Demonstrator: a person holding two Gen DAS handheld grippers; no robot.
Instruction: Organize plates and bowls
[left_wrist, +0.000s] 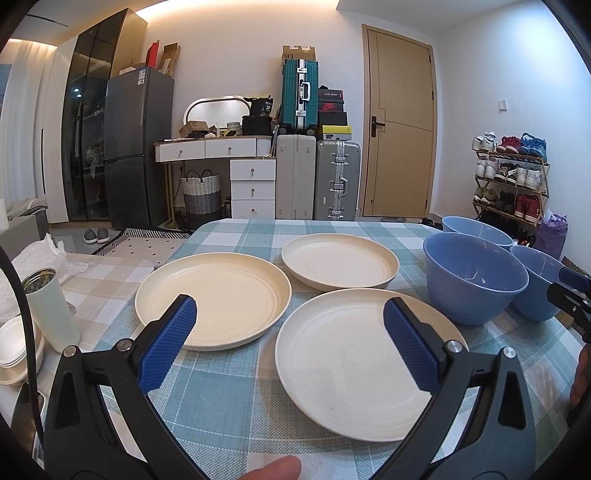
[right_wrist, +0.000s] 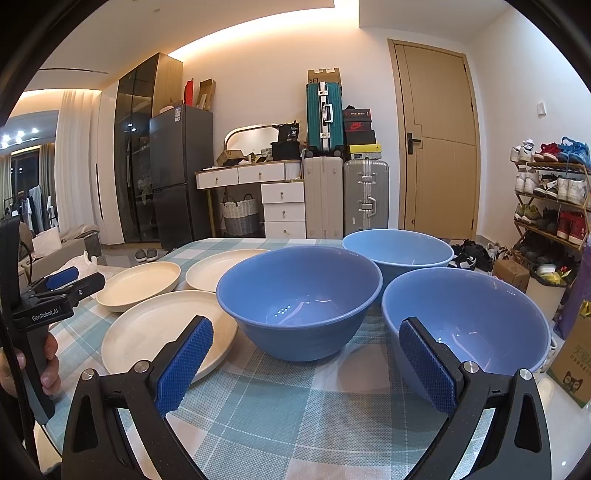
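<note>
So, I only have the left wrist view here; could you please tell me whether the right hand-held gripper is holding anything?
Observer: No, the right hand-held gripper is open and empty, in front of the bowls.
Operator: Thank you. Is the bowl cut off at my right edge empty?
Observer: Yes, that near right bowl shows only light reflections inside.
Operator: And the far bowl?
Observer: The far bowl stands alone, not nested, and looks empty too.

Three cream plates (left_wrist: 214, 295), three blue bowls (right_wrist: 301, 295)
</note>
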